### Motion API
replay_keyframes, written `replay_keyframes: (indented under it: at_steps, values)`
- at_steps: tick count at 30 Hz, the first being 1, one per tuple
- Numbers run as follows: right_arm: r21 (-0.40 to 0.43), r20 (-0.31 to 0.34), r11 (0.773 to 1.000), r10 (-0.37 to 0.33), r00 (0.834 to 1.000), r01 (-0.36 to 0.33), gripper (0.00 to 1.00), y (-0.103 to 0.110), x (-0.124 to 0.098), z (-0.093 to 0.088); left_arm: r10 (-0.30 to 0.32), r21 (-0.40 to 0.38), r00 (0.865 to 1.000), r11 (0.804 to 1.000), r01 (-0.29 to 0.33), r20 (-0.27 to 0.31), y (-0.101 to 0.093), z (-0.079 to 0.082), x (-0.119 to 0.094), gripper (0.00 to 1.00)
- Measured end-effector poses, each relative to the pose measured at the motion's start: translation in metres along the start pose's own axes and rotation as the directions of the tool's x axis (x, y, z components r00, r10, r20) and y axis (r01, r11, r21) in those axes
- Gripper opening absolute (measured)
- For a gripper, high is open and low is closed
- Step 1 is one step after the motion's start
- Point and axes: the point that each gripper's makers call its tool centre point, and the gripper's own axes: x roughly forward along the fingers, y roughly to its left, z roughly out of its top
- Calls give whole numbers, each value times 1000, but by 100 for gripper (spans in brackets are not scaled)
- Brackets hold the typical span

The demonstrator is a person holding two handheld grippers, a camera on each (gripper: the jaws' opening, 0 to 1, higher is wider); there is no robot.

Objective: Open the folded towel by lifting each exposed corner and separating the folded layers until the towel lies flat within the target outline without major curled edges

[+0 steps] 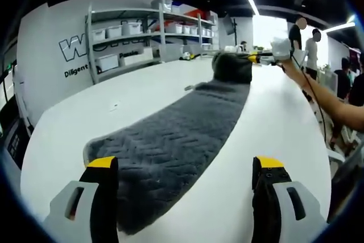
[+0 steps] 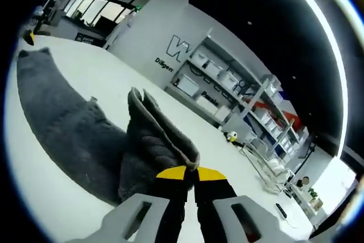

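- Storage bins (image 1: 121, 29) sit in rows on the metal shelves (image 1: 149, 32) by the far wall; their contents cannot be made out.
- The grey towel (image 1: 182, 135) lies as a long strip on the white table (image 1: 131, 98), running from just in front of the left gripper (image 1: 185, 174) away to the far end, where part of it is lifted off the surface in a bunch.
- Left gripper — released, its yellow-tipped jaws wide apart. One jaw sits over the near edge of the towel, the other over bare table; whether either touches the cloth cannot be told.
- Right gripper (image 2: 190, 174) — clenched, jaws pressed together on a fold of the towel (image 2: 153, 140), holding that end raised and bunched above the table (image 2: 51, 180).
- In the left gripper view the right gripper (image 1: 259, 57) appears at the far end of the strip, held in a person's hand (image 1: 290, 68), touching the lifted bunch.
- Other people stand in the background beyond the table.
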Motion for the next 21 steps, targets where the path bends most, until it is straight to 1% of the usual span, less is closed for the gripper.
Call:
replay_keyframes:
  at_steps: [5, 12, 14, 16, 18, 21]
  values:
    - [-2, -19, 999, -41, 999, 41, 0, -19, 9, -15, -1, 2, 1000, 1000, 1, -1, -1, -1, 0, 96]
    - [-101, -75, 992, -81, 994, 73, 0, -36, 20, -37, 3, -2, 1000, 1000, -3, -5, 0, -2, 1, 95]
    - [-121, -98, 989, -92, 991, 80, 0, -38, 22, -46, 3, -2, 1000, 1000, -3, -5, -1, -3, 1, 95]
    - [-144, -121, 987, -88, 989, 71, 0, -38, 26, -56, 2, -1, 1000, 1000, -3, -9, -3, -5, 1, 95]
    - [-138, -132, 988, -86, 988, 67, 0, -39, 27, -64, 3, -2, 1000, 1000, -3, -13, -4, -7, 1, 95]
    - [-134, -164, 989, -83, 983, 61, 0, -37, 30, -79, 4, -2, 1000, 1000, -4, -15, -3, -6, 2, 95]
